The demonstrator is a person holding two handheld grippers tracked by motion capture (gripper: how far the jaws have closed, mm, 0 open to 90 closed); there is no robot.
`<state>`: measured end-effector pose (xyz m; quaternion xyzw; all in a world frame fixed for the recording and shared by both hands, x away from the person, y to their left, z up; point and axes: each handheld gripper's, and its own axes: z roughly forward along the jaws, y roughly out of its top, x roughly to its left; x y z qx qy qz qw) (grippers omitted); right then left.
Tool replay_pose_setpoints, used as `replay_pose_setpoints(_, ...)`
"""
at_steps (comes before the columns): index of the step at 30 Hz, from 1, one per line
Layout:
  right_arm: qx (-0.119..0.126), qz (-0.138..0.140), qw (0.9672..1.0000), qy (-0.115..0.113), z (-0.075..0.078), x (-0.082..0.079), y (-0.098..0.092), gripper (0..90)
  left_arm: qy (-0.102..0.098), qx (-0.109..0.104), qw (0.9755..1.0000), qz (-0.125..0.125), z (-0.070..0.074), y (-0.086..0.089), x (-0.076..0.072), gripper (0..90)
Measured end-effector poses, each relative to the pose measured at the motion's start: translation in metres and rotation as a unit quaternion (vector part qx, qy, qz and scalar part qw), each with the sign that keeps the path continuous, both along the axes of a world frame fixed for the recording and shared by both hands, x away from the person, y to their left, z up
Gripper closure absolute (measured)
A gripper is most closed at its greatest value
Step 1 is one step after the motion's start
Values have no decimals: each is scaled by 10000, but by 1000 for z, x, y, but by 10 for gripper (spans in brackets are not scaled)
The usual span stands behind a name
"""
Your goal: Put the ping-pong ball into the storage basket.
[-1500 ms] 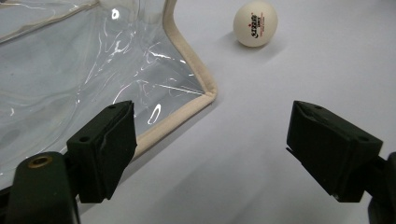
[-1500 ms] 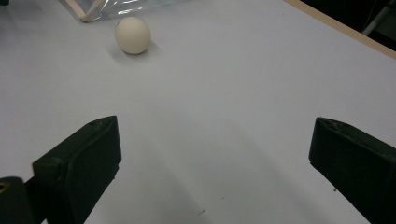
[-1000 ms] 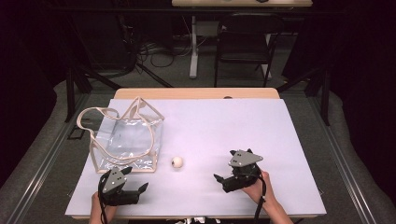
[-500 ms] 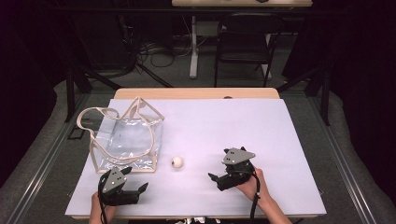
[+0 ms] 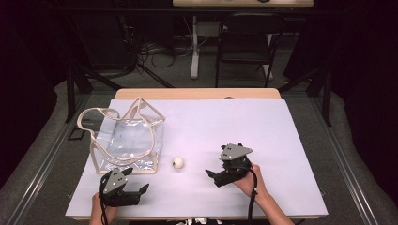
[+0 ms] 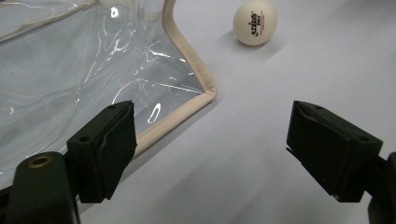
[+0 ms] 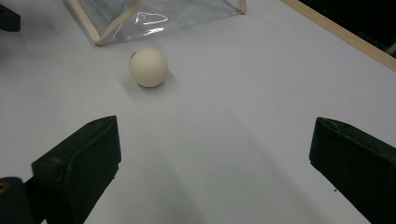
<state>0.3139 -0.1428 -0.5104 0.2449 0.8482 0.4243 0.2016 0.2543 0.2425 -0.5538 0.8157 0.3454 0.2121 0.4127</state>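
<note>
Now, right gripper [image 5: 217, 174] jaws spread, facing white ball [image 5: 178, 163], left gripper [image 5: 139, 191] spread beside clear bag [image 5: 126, 140]

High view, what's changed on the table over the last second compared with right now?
The right gripper has slid left across the table toward the ball, jaws open, holding nothing. Nothing was grasped or released. The left gripper, the ball and the clear bag stayed where they were.

floor: grey carpet [image 5: 42, 154] | 1 black chair [image 5: 244, 42] | cables [image 5: 159, 49] | surroundings dark
</note>
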Motion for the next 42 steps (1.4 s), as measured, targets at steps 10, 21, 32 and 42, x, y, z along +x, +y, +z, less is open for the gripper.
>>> replay_pose_setpoints(10, -37, 41, 10000, 53, -1, 7, 8, 18, -13, 12, 10000, -11, 0, 0, 0, 164)
replay_pose_setpoints(21, -67, 82, 9999, 97, 0, 14, 16, 19, -2, 7, 10000, -15, 0, 0, 0, 163)
replay_pose_setpoints(32, -77, 166, 9997, 180, -1, 20, 26, 19, -2, 1, 10000, -9, 0, 0, 0, 164)
replay_pose_setpoints(42, -90, 212, 9995, 216, 0, 26, 34, 19, -8, 14, 10000, -7, 0, 0, 0, 163)
